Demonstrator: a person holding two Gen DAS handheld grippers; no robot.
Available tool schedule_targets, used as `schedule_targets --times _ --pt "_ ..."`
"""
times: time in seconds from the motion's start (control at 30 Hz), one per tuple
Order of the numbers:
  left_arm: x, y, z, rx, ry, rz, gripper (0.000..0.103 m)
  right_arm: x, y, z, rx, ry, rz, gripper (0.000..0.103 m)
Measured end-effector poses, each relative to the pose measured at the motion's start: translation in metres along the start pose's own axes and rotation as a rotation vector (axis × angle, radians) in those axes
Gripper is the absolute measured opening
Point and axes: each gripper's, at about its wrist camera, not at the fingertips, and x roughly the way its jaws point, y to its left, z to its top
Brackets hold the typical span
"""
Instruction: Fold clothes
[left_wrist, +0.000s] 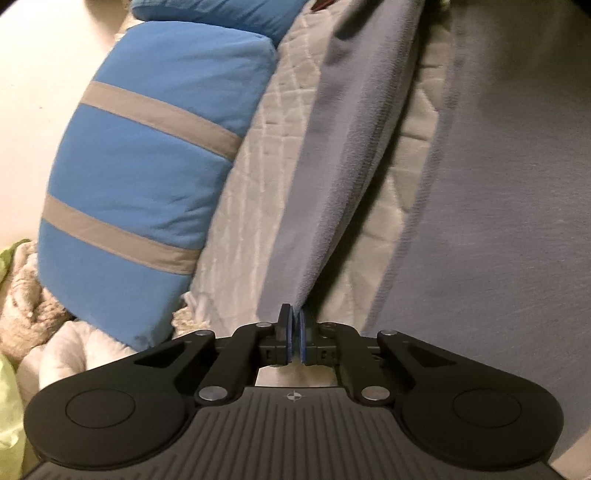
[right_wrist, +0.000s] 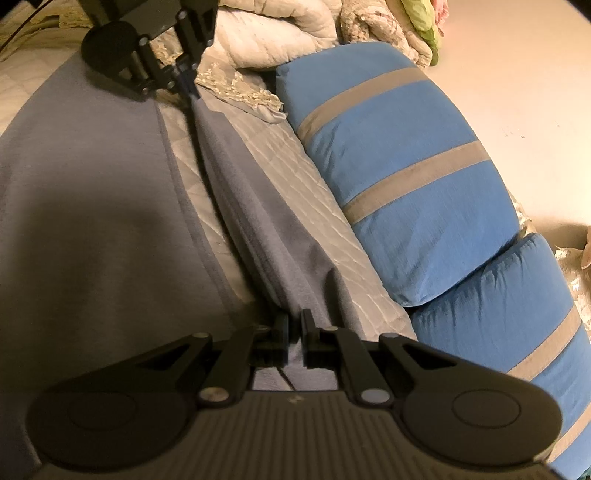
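So far the grey garment (right_wrist: 92, 206) lies mostly flat on the quilted bedspread (right_wrist: 295, 184), with one long edge (right_wrist: 258, 236) lifted into a taut ridge strung between the two grippers. The left gripper (left_wrist: 294, 325) has its jaws pinched together on one end of that edge, the cloth running away from its pads. The right gripper (right_wrist: 294, 325) holds the other end, its jaws nearly closed with the fabric bunched between them.

Both ends of the edge are thus gripped, and the lifted strip stands clear of the spread, with a band of quilting visible between it and the flat body of the garment. No finished fold shows: as I judge it, the first fold is only being set up, and carrying the edge over, laying it down and every later fold are still to do.

Beside the strip sit striped blue pillows (right_wrist: 406, 166), and beyond them crumpled pale bedding (right_wrist: 288, 26) is heaped.
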Motion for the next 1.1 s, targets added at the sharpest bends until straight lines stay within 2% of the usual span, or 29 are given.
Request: schedule_targets --times 0.07,0.1,0.37,0.53,0.87,1.0,1.03,1.1 --pt "0.001 0.0 0.0 0.003 0.007 0.003 0.003 -0.001 0.002 0.001 -0.01 -0.003 0.003 0.02" --pt "0.001 -0.001 0.0 0.005 0.01 0.002 0.003 -0.002 0.004 0.001 -0.02 -0.005 0.003 0.027" --pt "0.0 0.001 0.001 -0.024 0.013 0.002 0.003 -0.004 0.018 0.002 -0.076 -0.038 -0.037 0.032" --pt "-0.001 0.002 0.001 -0.047 0.004 0.005 0.004 -0.003 0.033 0.006 -0.164 -0.068 -0.098 0.04" --pt "-0.008 0.015 0.003 -0.102 -0.007 -0.01 0.004 0.007 0.064 0.02 -0.368 -0.111 -0.201 0.038" --pt "-0.009 0.015 0.0 -0.105 -0.011 -0.022 0.004 0.013 0.071 0.025 -0.404 -0.098 -0.198 0.034" --pt "-0.009 0.013 -0.001 -0.098 -0.01 -0.028 0.004 0.014 0.069 0.026 -0.394 -0.09 -0.184 0.027" --pt "-0.008 0.009 -0.003 -0.077 0.0 -0.049 0.005 0.015 0.065 0.028 -0.361 -0.075 -0.15 0.024"
